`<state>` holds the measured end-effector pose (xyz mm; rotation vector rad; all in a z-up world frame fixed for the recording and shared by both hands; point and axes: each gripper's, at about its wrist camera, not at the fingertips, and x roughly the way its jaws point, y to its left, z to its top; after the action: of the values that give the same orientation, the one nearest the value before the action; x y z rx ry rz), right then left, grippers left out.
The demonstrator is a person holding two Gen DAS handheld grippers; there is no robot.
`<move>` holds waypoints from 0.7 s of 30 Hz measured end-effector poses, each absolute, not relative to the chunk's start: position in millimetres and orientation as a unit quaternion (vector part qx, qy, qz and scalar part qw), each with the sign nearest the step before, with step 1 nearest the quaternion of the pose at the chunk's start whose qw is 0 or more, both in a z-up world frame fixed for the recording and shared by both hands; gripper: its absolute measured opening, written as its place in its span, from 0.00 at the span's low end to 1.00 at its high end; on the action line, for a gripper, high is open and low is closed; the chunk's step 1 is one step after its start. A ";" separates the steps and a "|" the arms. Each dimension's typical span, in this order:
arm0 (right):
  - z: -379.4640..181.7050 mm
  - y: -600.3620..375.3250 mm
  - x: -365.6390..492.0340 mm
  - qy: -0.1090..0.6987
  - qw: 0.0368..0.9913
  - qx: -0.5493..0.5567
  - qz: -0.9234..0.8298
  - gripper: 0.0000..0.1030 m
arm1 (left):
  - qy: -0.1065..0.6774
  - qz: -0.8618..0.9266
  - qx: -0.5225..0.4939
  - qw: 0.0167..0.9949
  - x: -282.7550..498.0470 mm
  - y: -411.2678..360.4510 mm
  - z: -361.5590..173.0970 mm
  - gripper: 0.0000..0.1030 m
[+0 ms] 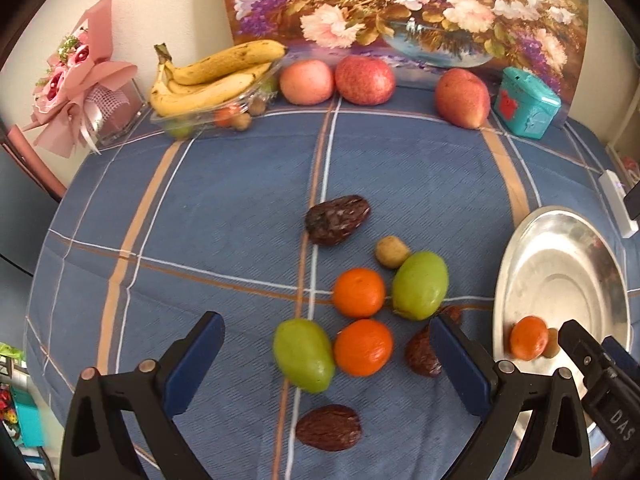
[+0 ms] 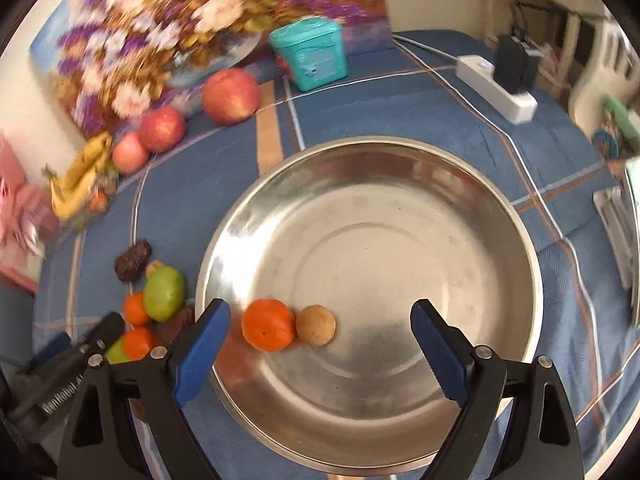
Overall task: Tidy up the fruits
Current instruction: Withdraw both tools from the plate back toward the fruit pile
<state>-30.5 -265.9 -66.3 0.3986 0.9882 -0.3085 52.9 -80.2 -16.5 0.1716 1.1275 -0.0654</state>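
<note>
Hovering inside steel bowl (image 2: 500,208) rim, right tongs (image 2: 320,324) apart, left tongs (image 1: 326,338) apart, possibly above fruit.

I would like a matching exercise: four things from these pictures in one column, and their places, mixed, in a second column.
Things:
1. bananas
2. small tan fruit
3. teal box
4. power strip

Places:
A. in the metal bowl, touching an orange
B. at the right edge of the painting
C. on the cloth beyond the bowl, with a black plug in it
D. on a clear tray by the pink bouquet

Pairs: 1-D, 2-A, 3-B, 4-C
</note>
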 end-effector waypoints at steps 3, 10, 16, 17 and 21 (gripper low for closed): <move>-68.2 -262.6 -31.7 0.481 0.841 0.176 -0.177 0.89 | 0.539 -0.031 0.077 0.838 51.2 -73.4 -17.6 1.00; -70.6 -251.9 -30.6 0.467 0.853 0.192 -0.131 0.89 | 0.528 -0.021 0.026 0.849 47.6 -35.6 -16.8 1.00; -68.5 -227.8 -23.5 0.468 0.861 0.174 -0.101 0.93 | 0.520 -0.016 -0.031 0.853 45.9 -4.1 -15.9 1.00; -69.3 -224.6 -23.1 0.471 0.860 0.173 -0.095 0.93 | 0.522 -0.017 -0.035 0.852 46.6 -1.5 -16.4 1.00; -70.0 -208.8 -18.6 0.482 0.857 0.167 -0.068 0.93 | 0.536 -0.036 -0.047 0.842 49.2 7.2 -18.8 1.00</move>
<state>-18.6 -208.8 -70.0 0.3505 1.0125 -0.1434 49.2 7.2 -18.8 -0.0992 1.1312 -0.0771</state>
